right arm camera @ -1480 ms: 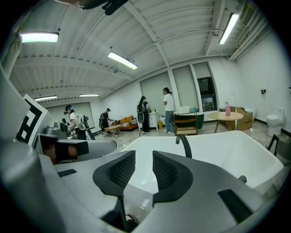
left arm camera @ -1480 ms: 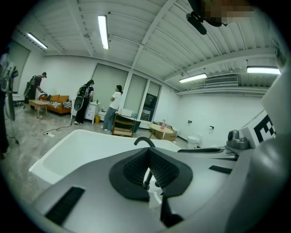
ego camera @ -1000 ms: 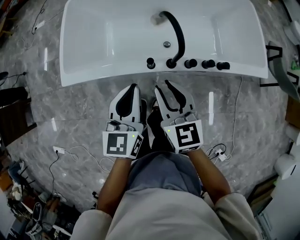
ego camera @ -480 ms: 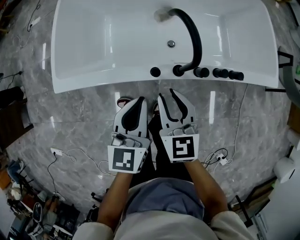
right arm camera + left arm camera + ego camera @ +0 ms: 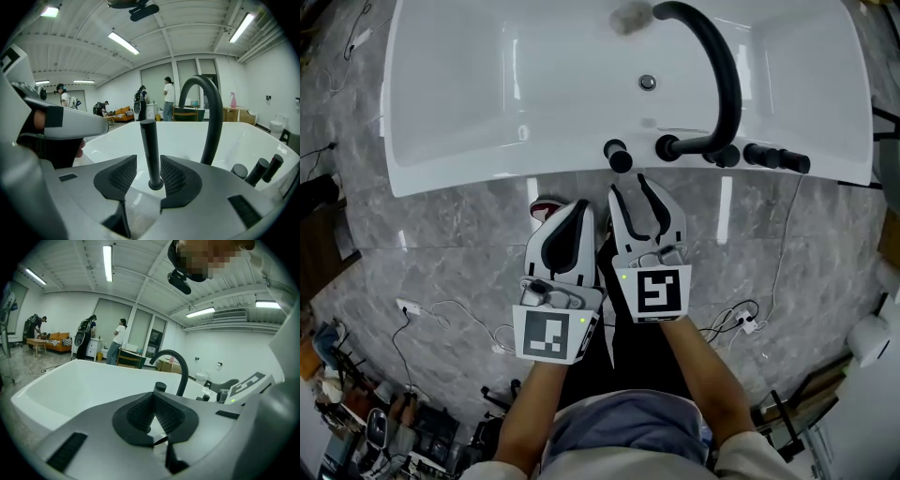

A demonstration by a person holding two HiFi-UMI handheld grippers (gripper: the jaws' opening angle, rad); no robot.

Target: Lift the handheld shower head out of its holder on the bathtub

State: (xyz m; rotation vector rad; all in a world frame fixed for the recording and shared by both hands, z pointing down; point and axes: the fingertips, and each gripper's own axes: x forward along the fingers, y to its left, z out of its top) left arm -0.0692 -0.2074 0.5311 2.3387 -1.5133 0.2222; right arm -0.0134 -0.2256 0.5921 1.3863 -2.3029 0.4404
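Right gripper (image 5: 629, 185) nearer shower head (image 5: 620, 156) — jaws widened.

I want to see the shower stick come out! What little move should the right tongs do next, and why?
Probably ease the right tongs forward until the shower head stands between them. They have just been opening and hold nothing; the shower head lines up with their gap, yet the head view shows it a little ahead, upright on the tub rim.
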